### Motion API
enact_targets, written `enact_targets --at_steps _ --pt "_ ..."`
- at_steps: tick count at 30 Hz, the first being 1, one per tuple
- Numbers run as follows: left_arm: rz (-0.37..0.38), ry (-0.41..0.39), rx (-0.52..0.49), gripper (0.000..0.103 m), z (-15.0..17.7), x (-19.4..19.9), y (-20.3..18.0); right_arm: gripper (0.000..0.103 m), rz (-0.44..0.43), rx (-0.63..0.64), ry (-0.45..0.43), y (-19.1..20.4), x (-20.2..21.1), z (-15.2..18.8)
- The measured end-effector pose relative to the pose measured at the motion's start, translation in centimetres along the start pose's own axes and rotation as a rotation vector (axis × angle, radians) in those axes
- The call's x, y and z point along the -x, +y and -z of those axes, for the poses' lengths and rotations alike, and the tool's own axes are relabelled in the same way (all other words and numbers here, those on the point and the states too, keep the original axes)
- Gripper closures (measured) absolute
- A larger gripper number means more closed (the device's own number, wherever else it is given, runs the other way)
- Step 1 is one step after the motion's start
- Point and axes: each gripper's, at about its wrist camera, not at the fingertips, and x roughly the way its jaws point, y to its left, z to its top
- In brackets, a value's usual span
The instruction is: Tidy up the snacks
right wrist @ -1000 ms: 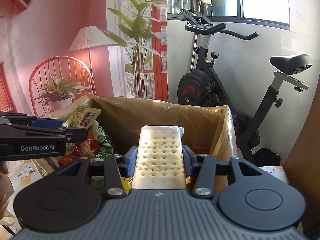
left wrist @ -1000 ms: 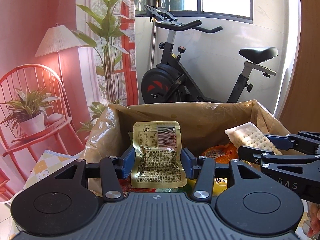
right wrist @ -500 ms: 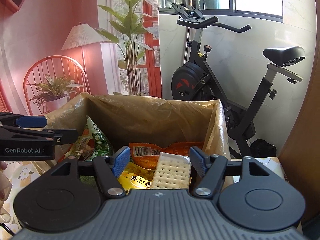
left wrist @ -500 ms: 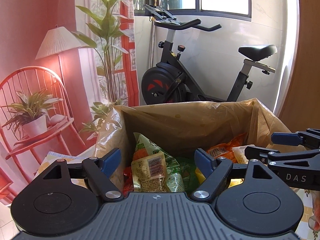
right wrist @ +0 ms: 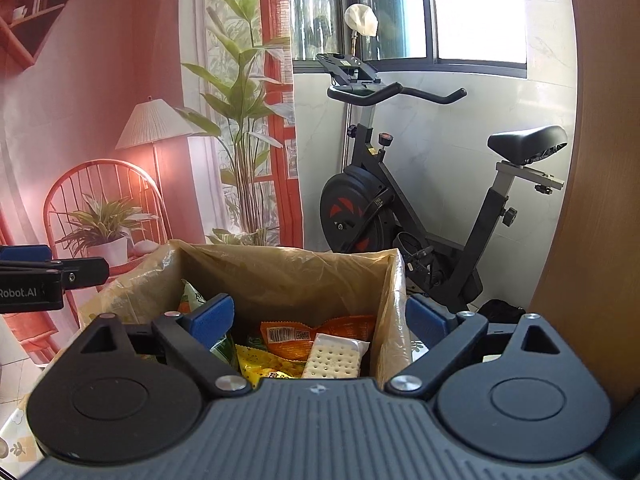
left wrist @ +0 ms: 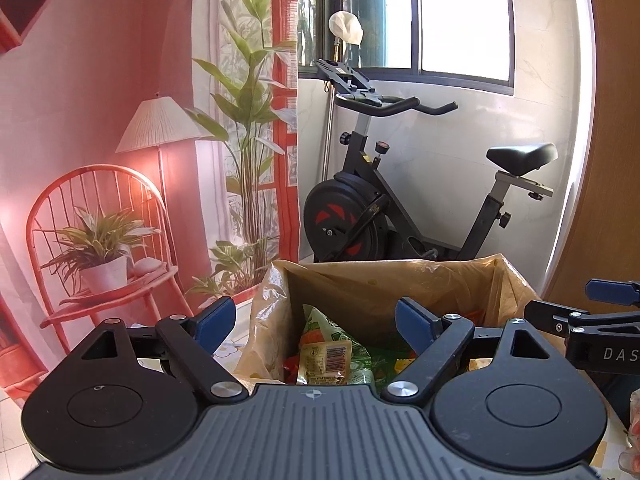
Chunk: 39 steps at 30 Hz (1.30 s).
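A cardboard box (left wrist: 384,280) lined with brown plastic holds several snack packets. My left gripper (left wrist: 314,318) hovers above its left half with jaws still opening and nothing between them. Below it the gold vacuum pouch (left wrist: 325,362) lies on a green packet (left wrist: 332,330). My right gripper (right wrist: 320,318) hangs over the same box (right wrist: 280,268), jaws also opening and empty. The white cracker pack (right wrist: 336,356) rests inside on an orange packet (right wrist: 296,334) and a yellow packet (right wrist: 268,366). Each gripper shows at the other view's edge: the right gripper (left wrist: 592,308), the left gripper (right wrist: 48,270).
An exercise bike (left wrist: 400,200) stands behind the box by a window. A printed backdrop with a red chair (left wrist: 96,240), a lamp and plants hangs to the left. A brown wooden panel (right wrist: 592,160) rises at the right. The box sits on a floral tablecloth (left wrist: 228,346).
Both grippers opened and let go: the gold pouch and the cracker pack dropped into the box. Both grippers then rose and pulled back from it.
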Motion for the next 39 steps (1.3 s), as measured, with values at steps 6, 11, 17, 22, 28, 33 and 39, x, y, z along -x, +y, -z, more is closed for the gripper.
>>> enact_targets --at_steps 6,11,17,22,28,33,39 --pt "-0.001 -0.108 0.042 0.007 0.1 4.7 0.7 0.003 0.003 0.0 -0.075 0.7 4.1 -0.2" --pt "-0.05 -0.123 0.06 0.006 0.1 7.4 0.3 0.003 -0.005 -0.028 -0.095 0.9 6.1 0.2" --pt "-0.079 -0.126 0.044 0.006 0.6 8.9 -0.3 0.002 -0.022 -0.028 -0.103 1.5 7.6 0.7" --pt "-0.094 -0.109 0.053 0.006 1.3 9.3 0.2 0.002 -0.036 -0.031 -0.096 1.7 8.2 1.1" --pt "-0.117 -0.108 0.031 0.006 1.4 9.5 0.1 0.002 -0.042 -0.043 -0.08 1.6 7.9 1.4" --pt "-0.134 -0.106 0.02 0.006 1.4 9.7 0.1 0.002 -0.034 -0.045 -0.082 1.5 8.1 1.4" --pt "-0.133 -0.103 0.026 0.006 1.5 10.0 0.0 0.002 -0.036 -0.042 -0.088 1.6 8.3 1.4"
